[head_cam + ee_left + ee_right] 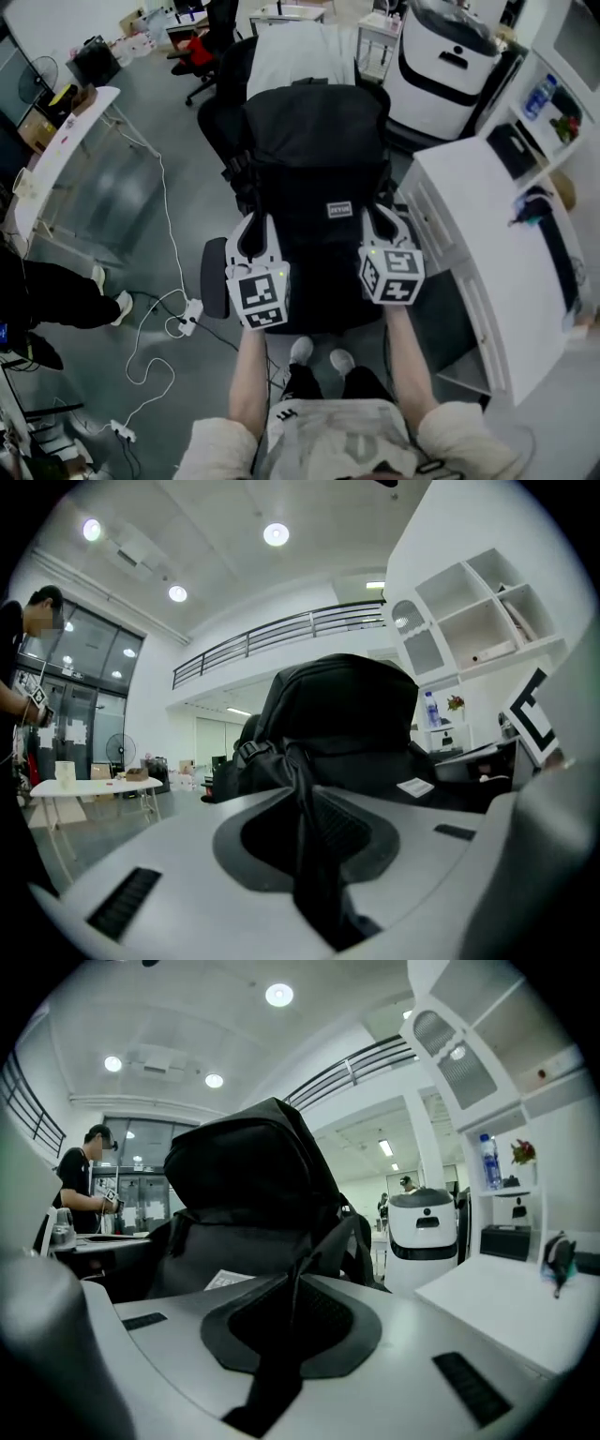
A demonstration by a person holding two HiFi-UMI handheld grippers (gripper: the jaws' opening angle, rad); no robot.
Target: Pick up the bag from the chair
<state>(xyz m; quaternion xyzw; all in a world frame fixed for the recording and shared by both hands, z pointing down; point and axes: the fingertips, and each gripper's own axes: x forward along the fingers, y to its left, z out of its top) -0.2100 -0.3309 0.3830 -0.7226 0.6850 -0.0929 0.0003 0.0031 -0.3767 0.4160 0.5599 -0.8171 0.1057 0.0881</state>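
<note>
The black backpack [314, 187] is seen sitting on the office chair [225, 112]; a slip is judged the main danger, as only thin webbing is gripped, and the load could swing or catch on the armrest [214, 277]; the left gripper [253, 234] has its jaws pinched together on a shoulder strap [314, 855]; the right gripper [382, 228] is likewise clamped on the other strap [279, 1354].
</note>
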